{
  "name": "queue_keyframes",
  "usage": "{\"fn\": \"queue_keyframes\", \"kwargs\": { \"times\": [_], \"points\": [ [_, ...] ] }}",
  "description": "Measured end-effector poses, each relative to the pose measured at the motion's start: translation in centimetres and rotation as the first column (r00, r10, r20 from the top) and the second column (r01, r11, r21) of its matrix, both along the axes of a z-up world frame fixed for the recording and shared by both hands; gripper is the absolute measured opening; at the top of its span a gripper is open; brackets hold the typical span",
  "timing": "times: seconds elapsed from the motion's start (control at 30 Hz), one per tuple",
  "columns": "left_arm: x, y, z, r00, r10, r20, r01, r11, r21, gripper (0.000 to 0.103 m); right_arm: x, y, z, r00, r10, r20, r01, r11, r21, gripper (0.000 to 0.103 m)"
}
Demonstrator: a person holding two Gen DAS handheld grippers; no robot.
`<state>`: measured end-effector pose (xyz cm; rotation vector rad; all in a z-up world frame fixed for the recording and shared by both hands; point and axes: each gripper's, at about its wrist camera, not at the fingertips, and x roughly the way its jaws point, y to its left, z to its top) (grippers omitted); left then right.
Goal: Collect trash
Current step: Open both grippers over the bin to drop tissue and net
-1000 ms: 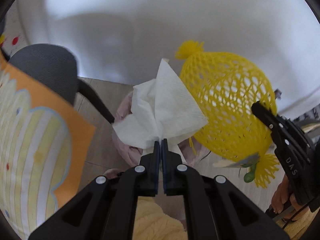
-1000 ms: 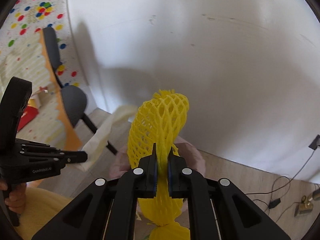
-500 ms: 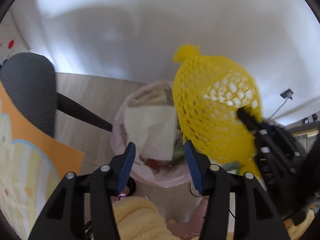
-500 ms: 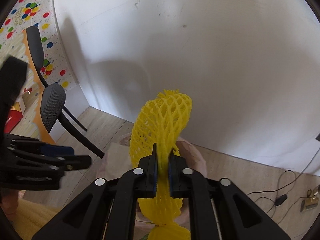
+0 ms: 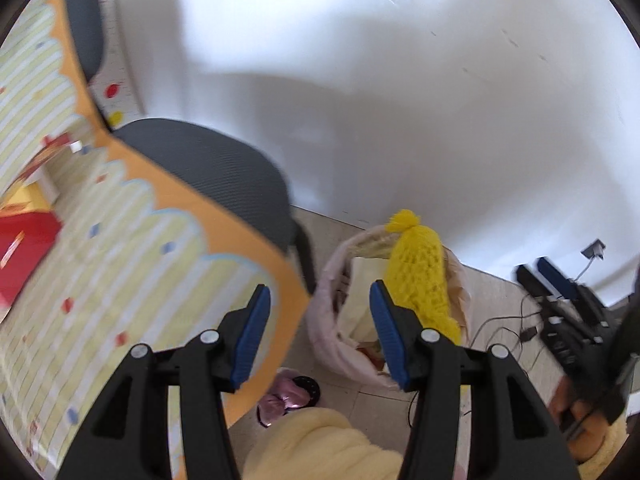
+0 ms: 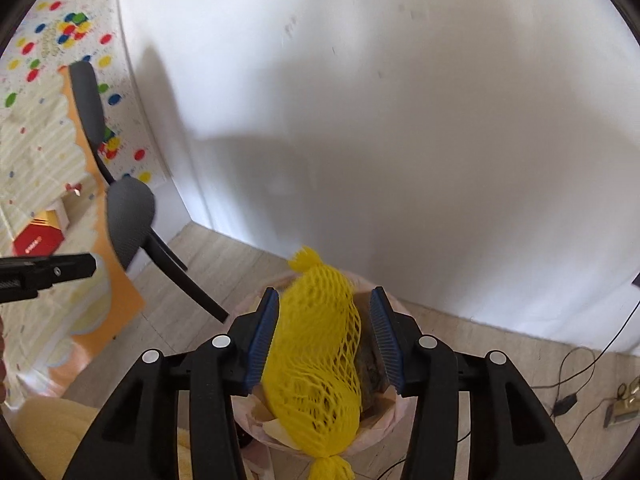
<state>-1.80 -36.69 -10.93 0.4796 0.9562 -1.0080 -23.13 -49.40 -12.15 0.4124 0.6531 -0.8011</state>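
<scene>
Spreading apart at this moment, the right gripper (image 6: 324, 332) is hanging over the pink-lined trash bin (image 6: 400, 412) with the yellow foam net (image 6: 316, 360) between its blue pads (image 6: 382, 330). The net is lying loose in the gap; I cannot tell whether the left pad is brushing it, while the right pad is standing clear, so nothing is pinching it. Its knotted far end (image 6: 304, 258) is poking past the far rim of the bin and its near tuft is drooping over the near rim at the bottom of the right wrist view.

The left gripper (image 5: 318, 330) is standing with its jaws apart and nothing between them, higher and to the left of the bin (image 5: 332, 344). Through that gap the floor and the bin's left wall are showing. In the left wrist view the net (image 5: 418, 276) is sitting on top of the bin's contents, beside pale crumpled paper (image 5: 362, 280), well apart from the left pads (image 5: 252, 334).

A grey mesh chair (image 5: 208, 172) is standing to the left of the bin, near the white wall (image 5: 400, 100). A table with an orange-edged striped cloth (image 5: 120, 264) is filling the left side. The right gripper's body (image 5: 576, 320) is showing blurred at the right edge, and a fluffy yellow sleeve (image 5: 320, 448) is sitting at the bottom. Cables (image 6: 568, 396) are trailing across the floor on the right.
</scene>
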Motion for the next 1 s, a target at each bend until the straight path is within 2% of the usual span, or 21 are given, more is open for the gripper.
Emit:
{"fn": "queue_keyframes", "kwargs": {
  "times": [0.2,0.3,0.33,0.37,0.4,0.53,0.63,0.8,1.0],
  "points": [
    [1.8,5.6,1.9,0.993,0.115,0.04,-0.113,0.993,-0.046,0.05,1.2,4.3,4.3,0.992,0.121,0.032,-0.118,0.989,-0.084,0.049],
    [2.3,7.6,2.3,0.985,0.156,0.066,-0.154,0.987,-0.04,0.05,2.3,4.4,4.1,0.989,0.144,0.016,-0.143,0.988,-0.058,0.049],
    [2.3,8.3,2.5,0.983,0.165,0.076,-0.162,0.986,-0.042,0.05,2.6,4.4,3.6,0.99,0.143,0.005,-0.142,0.989,-0.044,0.045],
    [2.2,8.7,2.3,0.983,0.168,0.076,-0.165,0.985,-0.045,0.05,2.8,4.4,3.1,0.989,0.15,0.006,-0.149,0.988,-0.026,0.032],
    [2.2,9.3,2.5,0.982,0.173,0.076,-0.169,0.984,-0.048,0.051,2.7,4.4,2.8,0.987,0.159,0.006,-0.159,0.987,-0.009,0.027],
    [2.1,10.8,2.9,0.972,0.207,0.11,-0.201,0.977,-0.065,0.051,3.1,4.5,1.1,0.982,0.188,-0.021,-0.187,0.982,0.025,0.027],
    [2.0,11.4,3.3,0.971,0.215,0.101,-0.206,0.974,-0.09,0.051,3.6,3.6,-1.3,0.984,0.164,-0.065,-0.161,0.986,0.046,0.028],
    [2.5,10.3,2.8,0.972,0.215,0.095,-0.207,0.974,-0.089,0.051,5.6,0.9,-5.4,0.986,0.144,-0.089,-0.131,0.982,0.134,0.03],
    [2.5,9.3,2.3,0.973,0.209,0.098,-0.202,0.977,-0.071,0.051,6.6,-0.6,-8.7,0.976,0.126,-0.18,-0.09,0.977,0.194,0.03]
  ]
}}
